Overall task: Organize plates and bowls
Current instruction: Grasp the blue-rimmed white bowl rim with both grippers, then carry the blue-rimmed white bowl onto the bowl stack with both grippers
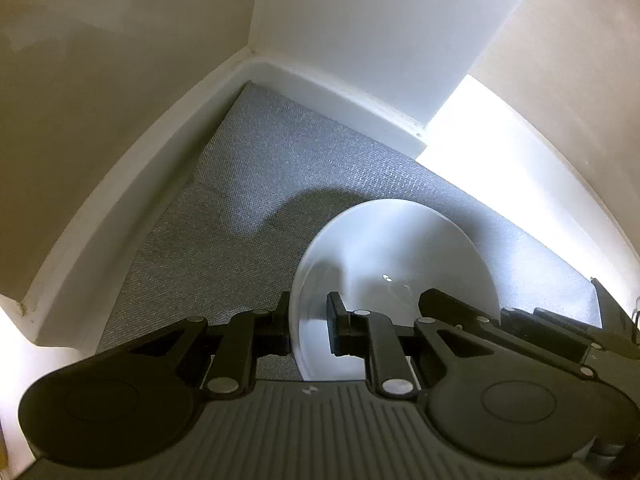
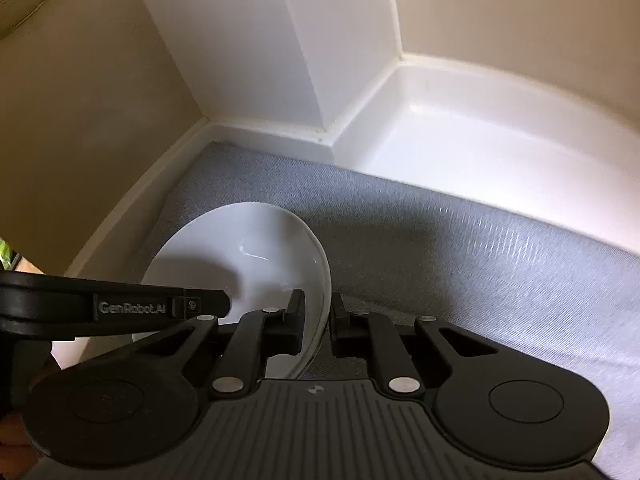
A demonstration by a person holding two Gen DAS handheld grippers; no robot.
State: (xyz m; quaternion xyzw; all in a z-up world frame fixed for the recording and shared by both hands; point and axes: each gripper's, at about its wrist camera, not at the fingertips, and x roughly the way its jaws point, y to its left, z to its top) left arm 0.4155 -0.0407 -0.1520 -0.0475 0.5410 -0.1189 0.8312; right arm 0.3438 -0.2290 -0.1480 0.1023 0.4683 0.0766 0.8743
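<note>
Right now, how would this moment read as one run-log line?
left gripper: shut on white bowl rim | right gripper: shut on opposite rim | bowl: over grey mat | surroundings: white wall corner

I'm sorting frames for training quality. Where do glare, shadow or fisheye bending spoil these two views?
Left wrist view: a blown-out white strip beside the grey mat; a dark shadow falls on the mat behind the white bowl; the skirting curves with lens bending. Right wrist view: the white ledge is overexposed, and the left gripper shades the bowl's inside.
</note>
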